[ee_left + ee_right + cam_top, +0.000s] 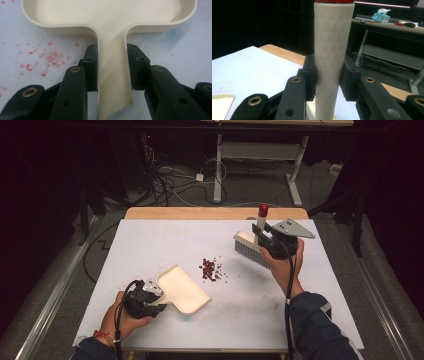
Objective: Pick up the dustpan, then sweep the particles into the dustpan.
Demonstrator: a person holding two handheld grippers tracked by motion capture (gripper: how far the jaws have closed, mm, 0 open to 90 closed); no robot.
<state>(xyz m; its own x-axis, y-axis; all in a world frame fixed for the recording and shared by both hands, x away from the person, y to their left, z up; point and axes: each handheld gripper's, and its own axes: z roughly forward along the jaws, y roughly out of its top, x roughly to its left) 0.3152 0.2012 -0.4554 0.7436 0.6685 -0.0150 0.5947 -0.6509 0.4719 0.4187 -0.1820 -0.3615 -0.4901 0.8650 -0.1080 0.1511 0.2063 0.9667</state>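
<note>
A cream dustpan point(182, 288) lies on the white table point(150, 240), mouth toward a small pile of dark red crumbs point(211, 269). My left gripper point(150, 298) is shut on the dustpan's handle point(113, 75), both pads pressing its sides. To the right of the crumbs, a hand brush point(252, 249) with grey bristles hangs above the table. Its white handle point(332, 60) with a red tip point(263, 210) stands upright between the pads of my right gripper point(270, 240), which is shut on it.
Red stains point(45, 56) mark the table left of the dustpan handle. The table's wooden far edge point(215, 213) borders a floor with cables and a desk frame point(260, 165). Another desk point(392, 27) with clutter stands behind.
</note>
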